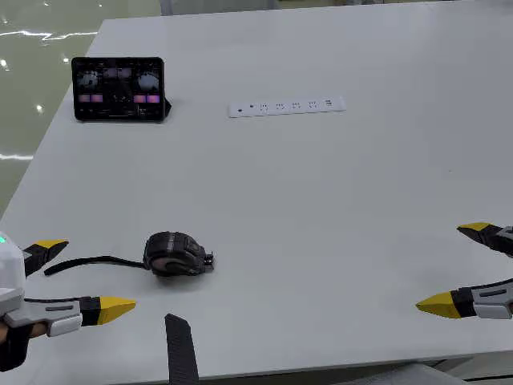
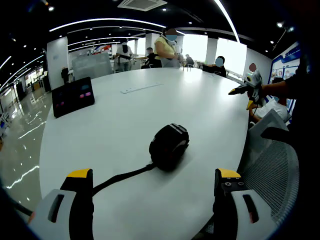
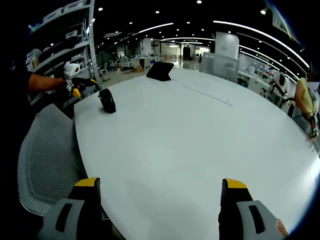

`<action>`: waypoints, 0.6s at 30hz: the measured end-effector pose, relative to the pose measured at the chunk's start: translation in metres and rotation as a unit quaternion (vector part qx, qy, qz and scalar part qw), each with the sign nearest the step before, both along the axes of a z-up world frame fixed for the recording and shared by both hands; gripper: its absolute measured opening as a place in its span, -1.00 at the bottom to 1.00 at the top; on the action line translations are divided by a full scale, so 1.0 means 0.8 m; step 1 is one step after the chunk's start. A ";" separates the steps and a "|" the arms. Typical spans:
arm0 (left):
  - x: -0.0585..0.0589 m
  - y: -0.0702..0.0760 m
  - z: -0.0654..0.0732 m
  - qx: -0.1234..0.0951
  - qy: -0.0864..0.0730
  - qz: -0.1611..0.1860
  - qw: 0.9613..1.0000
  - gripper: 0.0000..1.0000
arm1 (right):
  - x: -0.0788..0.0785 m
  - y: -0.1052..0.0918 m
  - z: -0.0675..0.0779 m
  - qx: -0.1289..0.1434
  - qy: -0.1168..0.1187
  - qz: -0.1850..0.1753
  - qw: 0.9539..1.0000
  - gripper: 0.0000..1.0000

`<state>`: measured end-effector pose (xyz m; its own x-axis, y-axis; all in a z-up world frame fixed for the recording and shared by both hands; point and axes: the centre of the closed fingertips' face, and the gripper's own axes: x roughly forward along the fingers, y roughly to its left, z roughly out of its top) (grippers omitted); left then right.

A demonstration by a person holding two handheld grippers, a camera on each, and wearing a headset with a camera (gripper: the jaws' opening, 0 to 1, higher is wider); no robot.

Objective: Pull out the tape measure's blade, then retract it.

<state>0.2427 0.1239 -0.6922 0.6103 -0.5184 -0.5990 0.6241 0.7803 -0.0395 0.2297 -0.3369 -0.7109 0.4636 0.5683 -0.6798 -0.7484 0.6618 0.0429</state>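
A black tape measure (image 1: 178,254) lies on the white table (image 1: 321,200) near the front left, its blade wound in and its black wrist strap (image 1: 80,263) trailing left. My left gripper (image 1: 84,277) is open just left of it, with the strap running between the jaws and nothing gripped. In the left gripper view the tape measure (image 2: 170,145) sits ahead of the open left gripper (image 2: 153,175). My right gripper (image 1: 457,266) is open at the front right edge, far from the tape measure (image 3: 107,100), with nothing between its jaws (image 3: 162,182).
A dark tablet (image 1: 119,88) stands propped at the back left. A white power strip (image 1: 286,106) lies at the back centre. A mesh chair (image 3: 45,150) stands at the near table edge, its black top (image 1: 182,349) poking up. People stand beyond the table (image 2: 167,47).
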 end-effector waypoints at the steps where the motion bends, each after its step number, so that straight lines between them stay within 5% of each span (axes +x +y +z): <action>1: 0.000 0.000 0.000 0.000 0.000 -0.001 1.000 0.98 | 0.000 0.000 0.000 -0.001 -0.001 -0.001 1.000 0.99; 18: 0.002 0.006 0.001 0.002 0.000 -0.006 1.000 0.98 | 0.000 0.000 0.001 -0.001 0.000 -0.002 1.000 0.99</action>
<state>0.2441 0.1286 -0.6914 0.6045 -0.5231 -0.6008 0.6334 0.7730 -0.0357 0.2295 -0.3367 -0.7104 0.4660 0.5649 -0.6810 -0.7452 0.6655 0.0421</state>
